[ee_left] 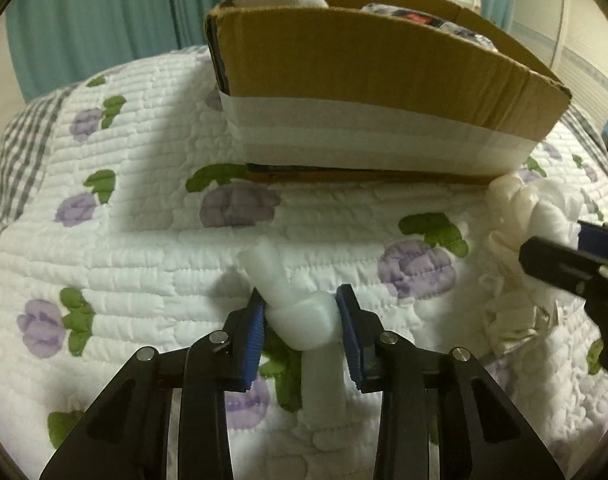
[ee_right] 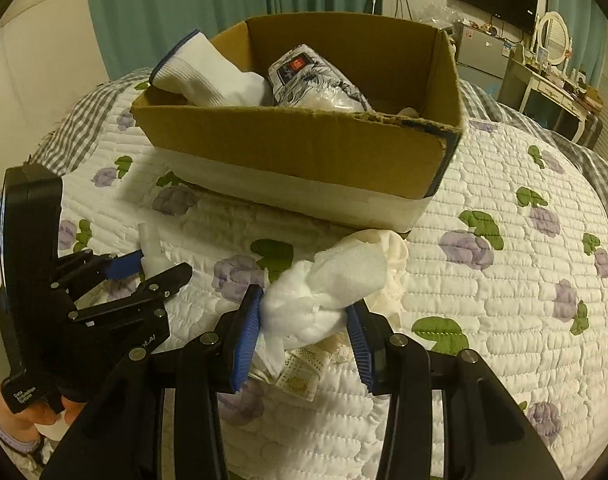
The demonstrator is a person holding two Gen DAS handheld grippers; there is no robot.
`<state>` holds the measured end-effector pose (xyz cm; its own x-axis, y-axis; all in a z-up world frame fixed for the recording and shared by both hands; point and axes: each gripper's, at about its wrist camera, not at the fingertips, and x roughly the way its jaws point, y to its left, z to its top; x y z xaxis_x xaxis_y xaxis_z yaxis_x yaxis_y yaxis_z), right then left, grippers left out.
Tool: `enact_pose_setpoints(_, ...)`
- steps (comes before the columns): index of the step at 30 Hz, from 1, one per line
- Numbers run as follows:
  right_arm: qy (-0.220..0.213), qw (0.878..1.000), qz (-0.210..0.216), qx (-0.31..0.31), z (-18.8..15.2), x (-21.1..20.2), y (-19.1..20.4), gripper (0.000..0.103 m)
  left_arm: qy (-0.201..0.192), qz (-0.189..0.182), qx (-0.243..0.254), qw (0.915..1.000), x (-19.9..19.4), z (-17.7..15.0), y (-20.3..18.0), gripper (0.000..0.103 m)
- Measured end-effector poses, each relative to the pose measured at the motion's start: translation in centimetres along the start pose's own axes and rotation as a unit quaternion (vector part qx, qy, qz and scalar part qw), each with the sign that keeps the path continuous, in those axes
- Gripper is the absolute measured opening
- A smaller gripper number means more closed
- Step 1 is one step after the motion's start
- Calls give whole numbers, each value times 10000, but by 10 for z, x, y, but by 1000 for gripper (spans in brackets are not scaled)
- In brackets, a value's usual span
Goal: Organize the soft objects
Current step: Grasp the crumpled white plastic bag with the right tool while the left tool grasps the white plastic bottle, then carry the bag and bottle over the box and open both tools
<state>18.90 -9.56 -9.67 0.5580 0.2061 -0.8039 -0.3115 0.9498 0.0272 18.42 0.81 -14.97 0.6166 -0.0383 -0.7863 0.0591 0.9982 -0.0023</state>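
Soft objects, two in grasp. Knotted white foam strip (ee_left: 300, 320): clamped between blue pads (ee_left: 253, 340) of left gripper (ee_left: 302, 320), lying on floral quilt (ee_left: 144, 248). Crumpled white tissue wad (ee_right: 324, 292): pinched by right gripper (ee_right: 304, 320), over cream cloth (ee_right: 392, 280). Cardboard box (ee_right: 304, 148) at 12 o'clock held white glove (ee_right: 208, 76) and printed packet (ee_right: 316, 80).
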Motion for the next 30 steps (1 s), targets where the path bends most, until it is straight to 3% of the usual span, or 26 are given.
enact_pose_setpoints(8, -356, 9993, 30, 143, -12, -33, 2, 42, -343, 0, 37, 9994, -55, -18, -7, 33)
enact_pose_setpoints(13, -623, 9975, 105, 313, -18, -65, 4, 42, -889, 89, 163, 9959, -107, -17, -12, 33)
enact_pose_setpoints(20, -1209, 9923, 161, 211, -5, -122, 17, 42, -1574, -198, 289, 9869, -163, 27, -10, 33)
enact_pose_setpoints(26, -1739, 9846, 141, -59, 39, -166, 19, 41, -1957, -345, 346, 9794, -196, 68, -10, 33)
enact_pose_setpoints(30, -1977, 9800, 153, -177, 79, -177, 12, 41, -2115, -377, 333, 9761, -192, 102, -8, 33)
